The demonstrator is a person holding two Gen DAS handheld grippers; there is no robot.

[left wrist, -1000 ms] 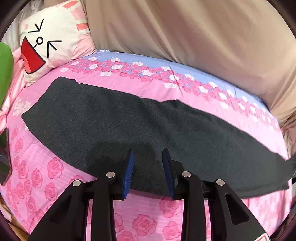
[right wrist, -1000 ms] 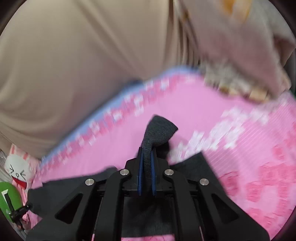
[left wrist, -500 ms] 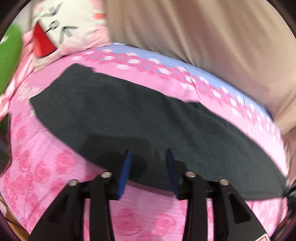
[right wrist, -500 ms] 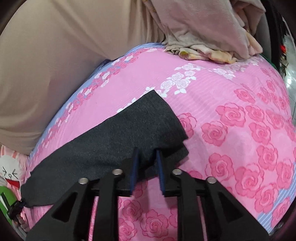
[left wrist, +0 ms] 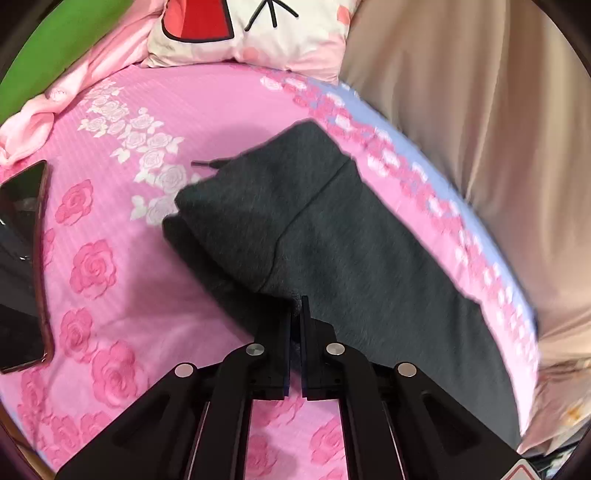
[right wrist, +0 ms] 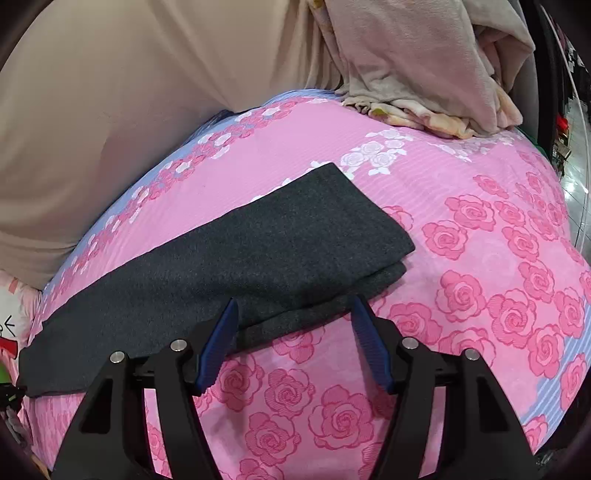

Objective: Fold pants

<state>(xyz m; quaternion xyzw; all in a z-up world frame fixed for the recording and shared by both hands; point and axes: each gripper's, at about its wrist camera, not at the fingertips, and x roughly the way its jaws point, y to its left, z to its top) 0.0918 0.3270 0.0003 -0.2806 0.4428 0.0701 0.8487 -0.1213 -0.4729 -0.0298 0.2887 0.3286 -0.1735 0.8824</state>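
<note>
The dark pants [left wrist: 354, 236] lie on the pink sheet [left wrist: 110, 229]. The left gripper [left wrist: 295, 314] pinches their near edge, jaws nearly closed. Only this view shows the phone [left wrist: 22, 266] and pillow [left wrist: 251, 29]. The right view shows the right gripper [right wrist: 291, 325] wide apart over the leg ends [right wrist: 295, 236], plus a blanket pile [right wrist: 424, 62].

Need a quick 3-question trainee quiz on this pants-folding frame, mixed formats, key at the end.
1. True or false: the left hand-held gripper is shut on the pants.
2. The right hand-held gripper is: A) shut on cloth B) open, by the pants' near edge C) out of view.
3. Fill in: the dark flat object at the left edge of the left wrist view is a ____.

Key: 1 true; 2 B; 3 phone.
</note>
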